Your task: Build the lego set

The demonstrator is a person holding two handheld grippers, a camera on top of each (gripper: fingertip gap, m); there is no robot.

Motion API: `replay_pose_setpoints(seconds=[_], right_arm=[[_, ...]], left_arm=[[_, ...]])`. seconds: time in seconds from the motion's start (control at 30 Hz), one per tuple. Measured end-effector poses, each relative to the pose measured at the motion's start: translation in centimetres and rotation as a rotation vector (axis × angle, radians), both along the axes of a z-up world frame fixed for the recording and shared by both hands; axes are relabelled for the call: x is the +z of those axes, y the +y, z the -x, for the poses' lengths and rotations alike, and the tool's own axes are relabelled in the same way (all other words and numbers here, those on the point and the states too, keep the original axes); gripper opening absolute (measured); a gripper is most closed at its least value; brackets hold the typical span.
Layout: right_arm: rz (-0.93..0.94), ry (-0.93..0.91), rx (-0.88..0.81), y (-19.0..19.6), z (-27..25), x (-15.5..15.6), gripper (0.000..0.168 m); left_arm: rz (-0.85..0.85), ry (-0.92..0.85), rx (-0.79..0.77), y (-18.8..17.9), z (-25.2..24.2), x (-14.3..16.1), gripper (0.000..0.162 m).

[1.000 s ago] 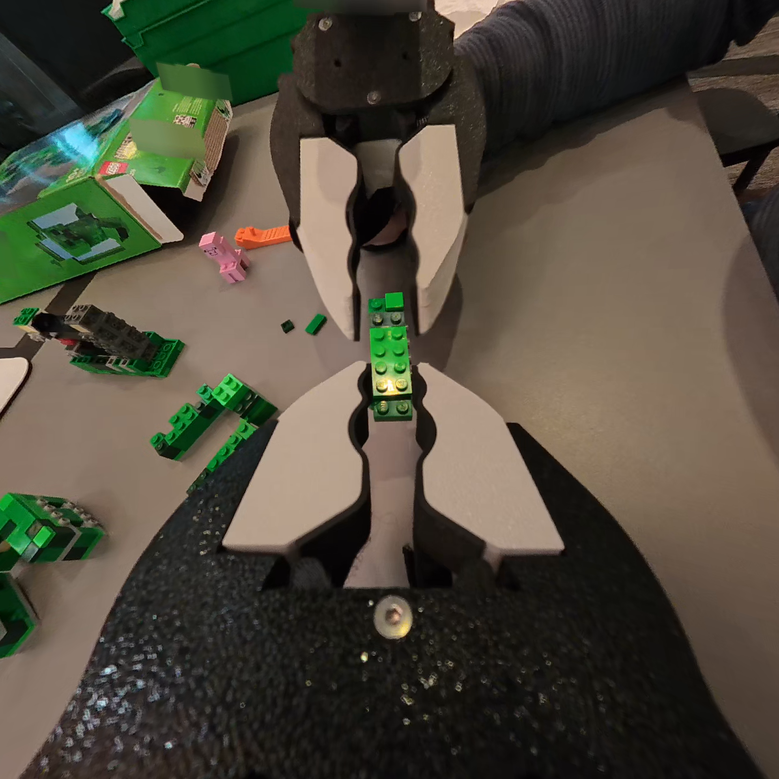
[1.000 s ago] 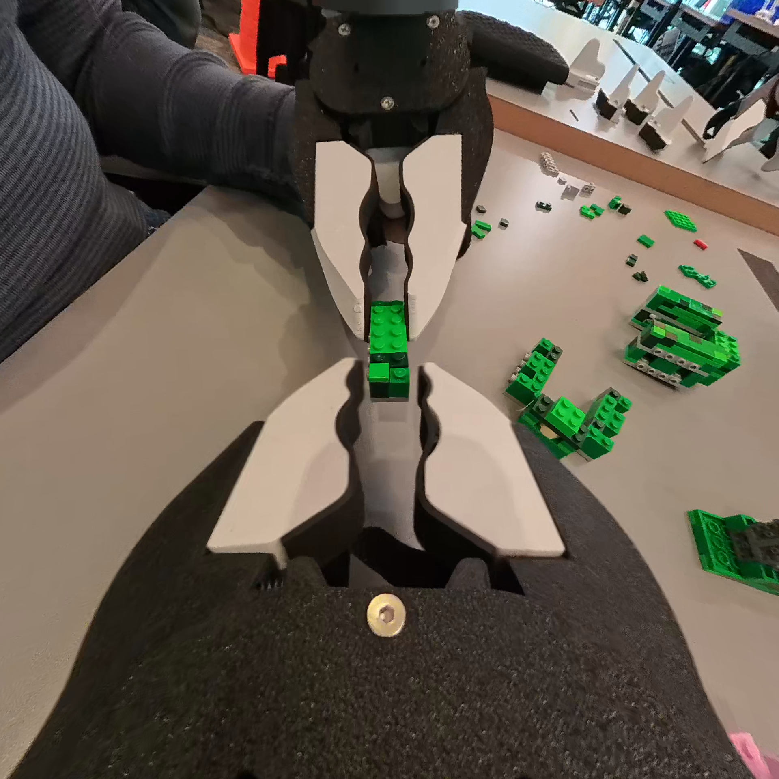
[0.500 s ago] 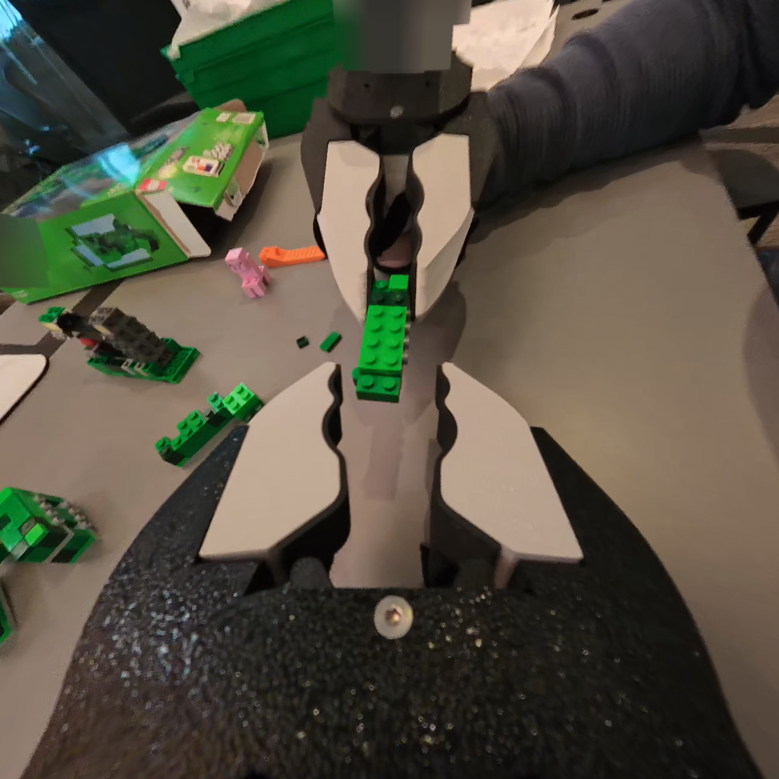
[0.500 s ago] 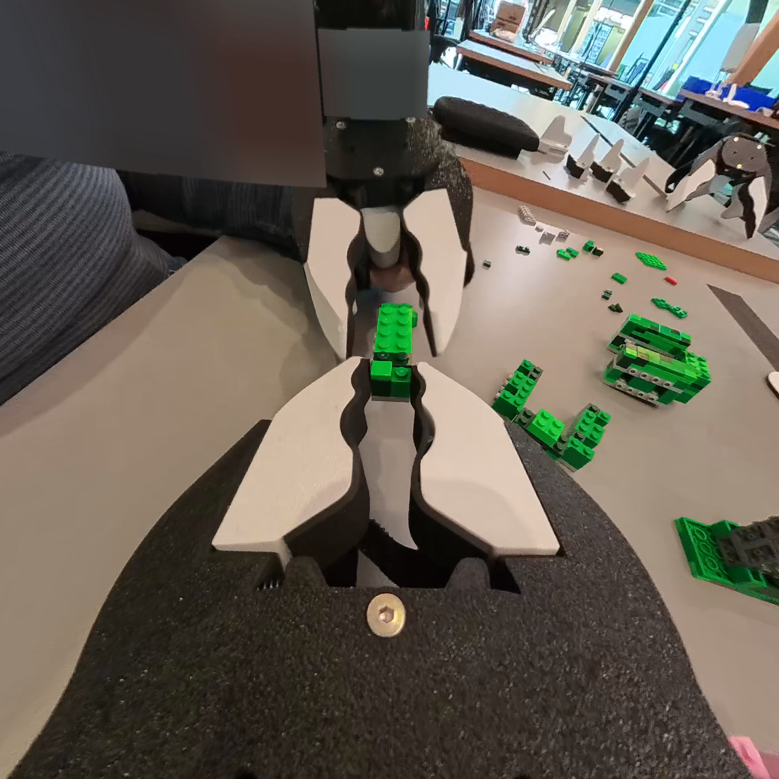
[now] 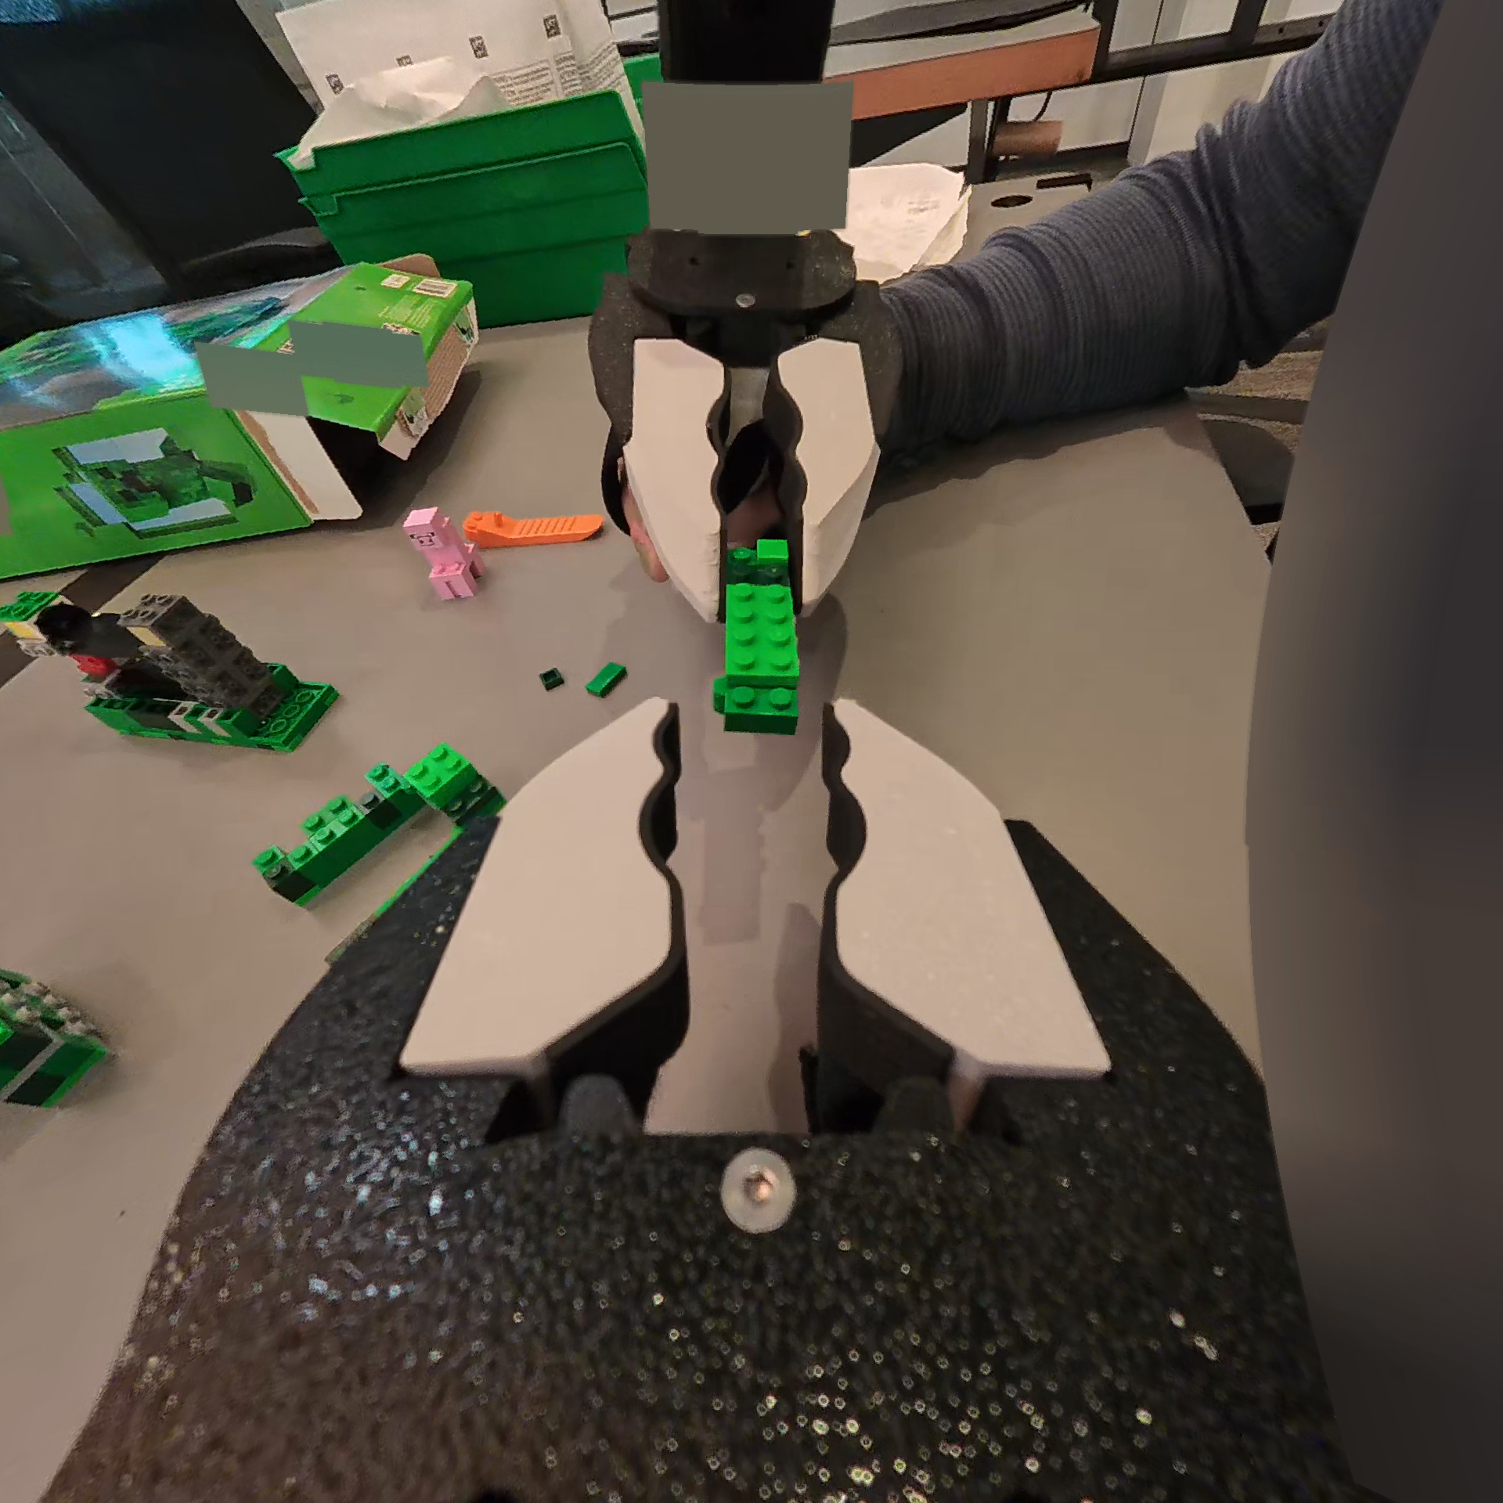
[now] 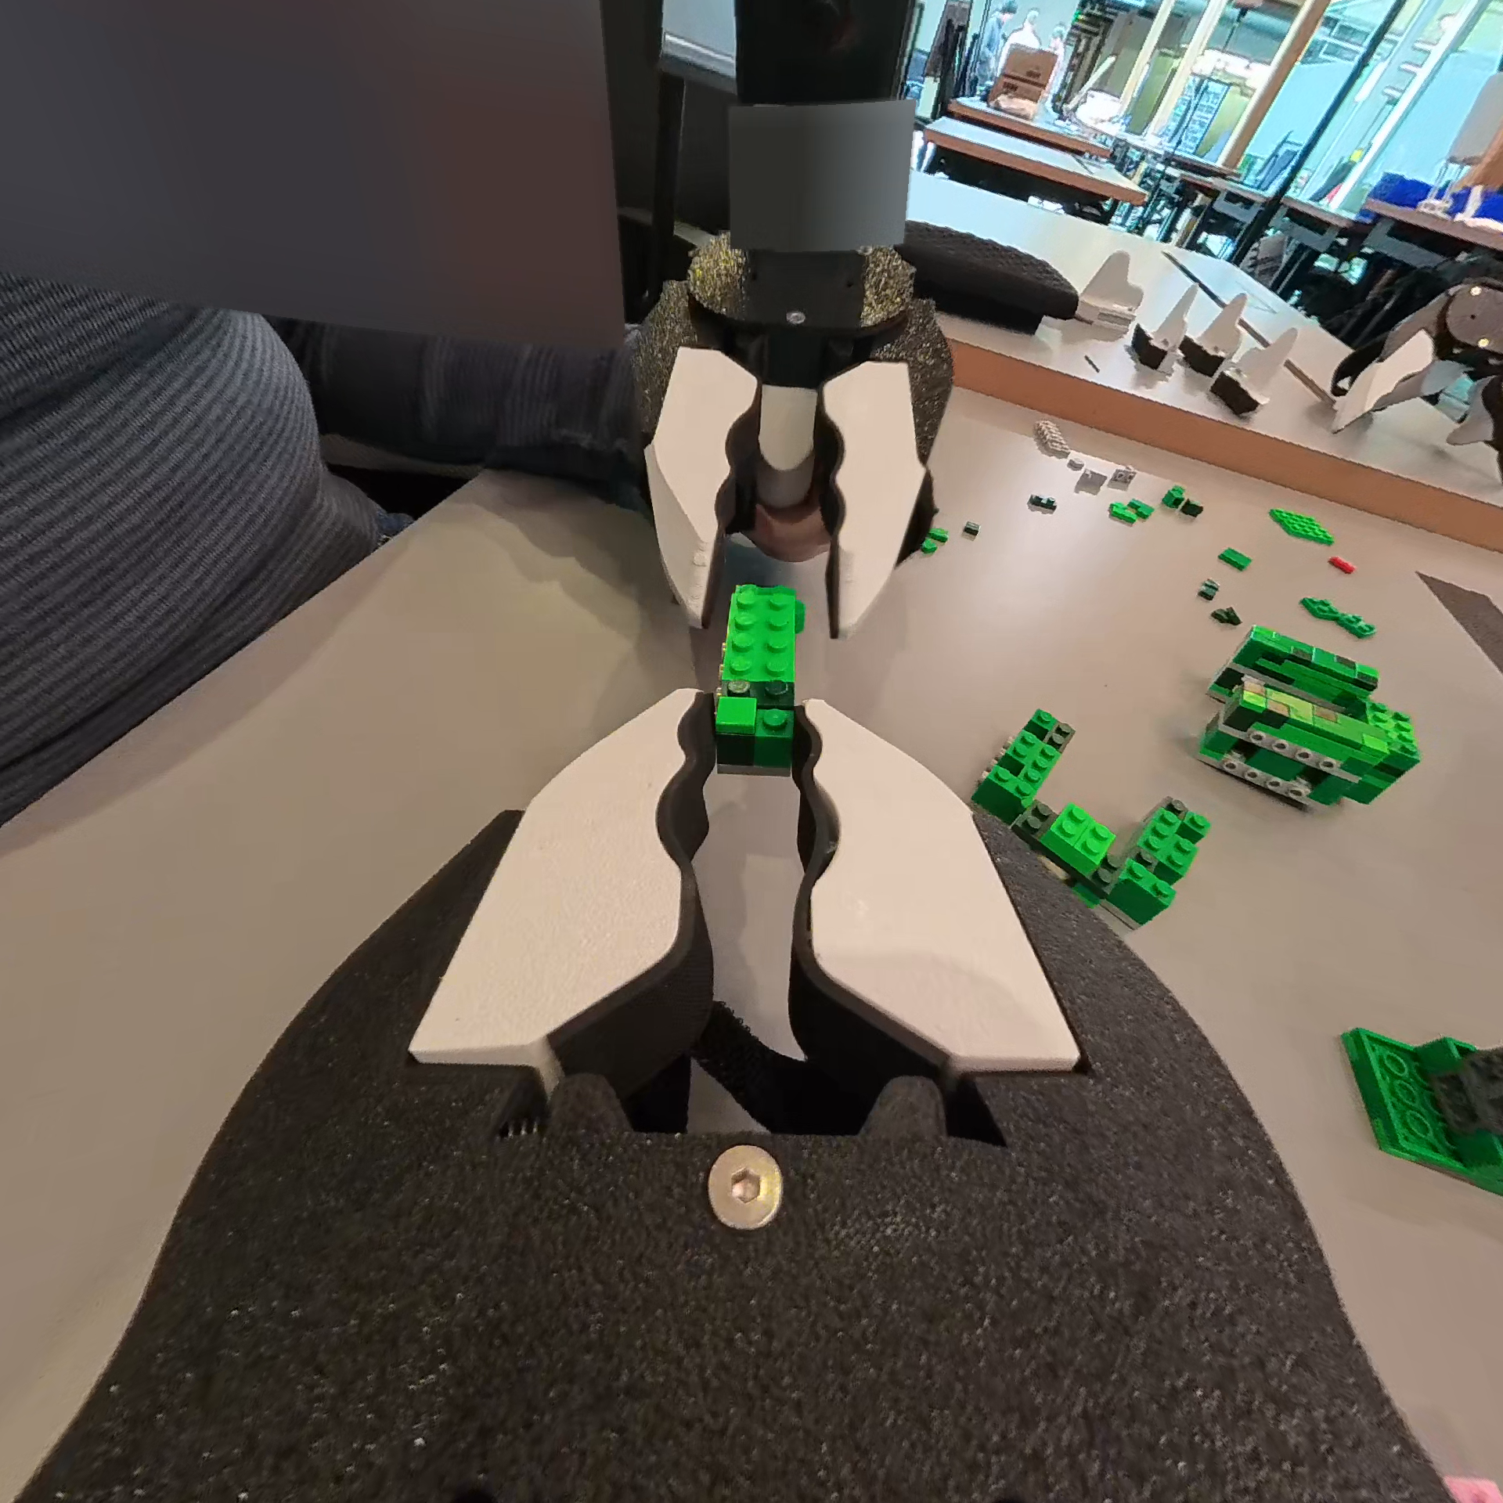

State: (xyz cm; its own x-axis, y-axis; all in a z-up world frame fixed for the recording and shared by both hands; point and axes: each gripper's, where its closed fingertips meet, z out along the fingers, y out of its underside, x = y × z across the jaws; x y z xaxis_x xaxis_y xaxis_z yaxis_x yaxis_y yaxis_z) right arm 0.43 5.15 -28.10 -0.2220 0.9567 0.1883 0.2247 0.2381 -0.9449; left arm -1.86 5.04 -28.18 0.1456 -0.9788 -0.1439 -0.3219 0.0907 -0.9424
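A long green brick assembly [image 5: 760, 651] with a dark green end hangs above the grey table [image 5: 1017, 691]. My right gripper [image 6: 752, 703] is shut on its dark green end [image 6: 752, 732]. In the left wrist view the right gripper [image 5: 760, 606] comes in from the far side with the assembly pointing toward me. My left gripper [image 5: 748, 712] is open, its fingers on either side of the assembly's near end without touching it. In the right wrist view the left gripper [image 6: 768, 622] stands open beyond the far end.
On the left lie a green set box [image 5: 146, 455], a pink pig figure [image 5: 443, 553], an orange brick separator [image 5: 533, 529], a grey build on a green plate [image 5: 203, 683] and a stepped green build [image 5: 374, 821]. More green builds [image 6: 1309, 732] and loose pieces [image 6: 1139, 508] lie on the right. The tips of both grippers are at nearly the same place. The pink pig figure [image 5: 443, 553] is about equally far from each gripper, around 20 cm.
My left gripper has let go of the assembly, opened and drawn back. My right gripper has closed on the dark green end and now holds the assembly alone.
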Motion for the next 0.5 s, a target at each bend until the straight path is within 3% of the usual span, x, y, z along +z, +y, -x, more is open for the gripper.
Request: replay_pose_setpoints(seconds=[0.13, 0.5], right_arm=[[0.008, -0.006, 0.016, -0.18, -0.05, -0.05, 0.018], [0.027, -0.023, 0.029, -0.25, -0.09, -0.23, 0.018]], left_arm=[[-0.015, 0.013, -0.011, -0.15, -0.08, -0.17, 0.021], [-0.023, 0.022, 0.003, 0.09, 0.15, -0.27, 0.028]])
